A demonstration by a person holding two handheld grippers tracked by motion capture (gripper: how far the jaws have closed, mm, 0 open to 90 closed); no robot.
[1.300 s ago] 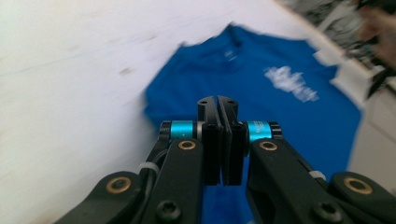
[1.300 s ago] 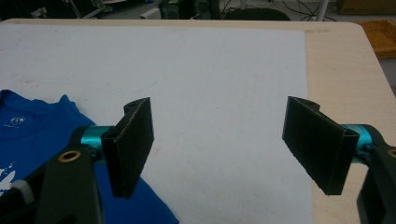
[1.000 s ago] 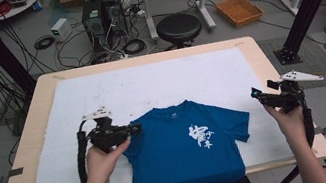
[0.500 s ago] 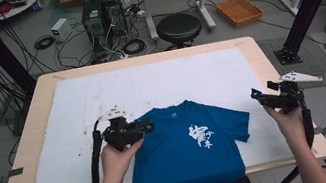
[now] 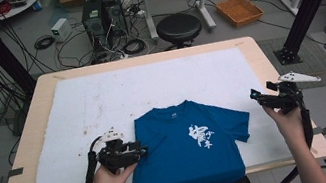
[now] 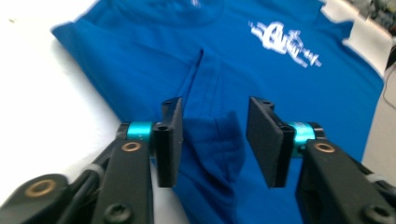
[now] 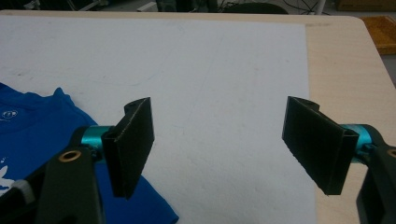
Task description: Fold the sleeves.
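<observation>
A blue T-shirt (image 5: 187,153) with a white print lies flat at the front middle of the white mat (image 5: 150,88), its hem hanging over the table's front edge. My left gripper (image 5: 143,150) sits at the shirt's left edge, open. In the left gripper view its jaws straddle a raised fold of the blue T-shirt (image 6: 243,60) without closing on it, left gripper (image 6: 215,140). My right gripper (image 5: 255,96) hovers just right of the right sleeve, open wide. In the right gripper view the right gripper (image 7: 219,144) is over bare mat, with the T-shirt's sleeve (image 7: 28,126) at lower left.
The wooden table (image 5: 267,63) borders the mat on all sides. Behind it on the floor are a black stool (image 5: 180,27), computer towers (image 5: 102,16), loose cables and an orange tray (image 5: 239,9). A black frame post (image 5: 304,10) stands at the right.
My left gripper has moved right to the shirt's left edge, then back toward the table's front along it. The right gripper has stayed where it was.
</observation>
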